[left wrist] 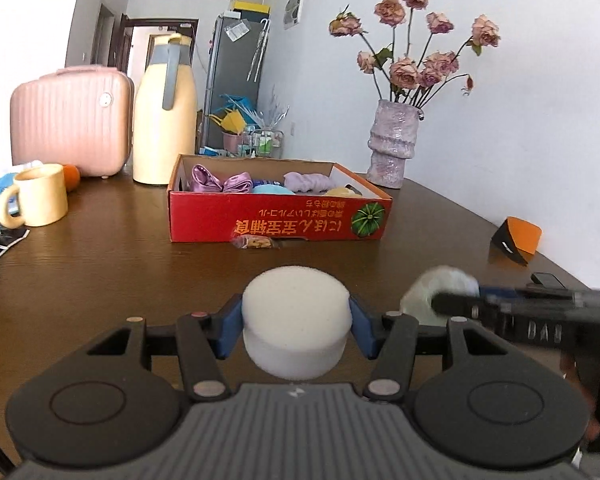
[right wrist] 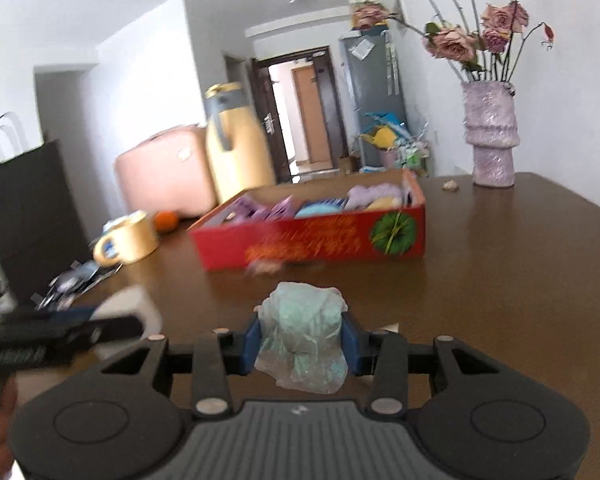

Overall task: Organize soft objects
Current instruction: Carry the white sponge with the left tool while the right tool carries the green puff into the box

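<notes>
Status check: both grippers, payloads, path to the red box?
Left gripper shut on white sponge. Right gripper shut on green bagged wad. Red box ahead; small snack packet at its front.

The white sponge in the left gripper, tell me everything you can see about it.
The white sponge is a thick round puck of fine-pored foam with a flat top and straight sides, looking clean and undamaged. It sits upright, clamped at mid-height between the blue pads of the left gripper, which dent its sides slightly. It is held above the brown table, in front of the red box. Nothing but the pads visibly touches it; its underside is hidden.
</notes>
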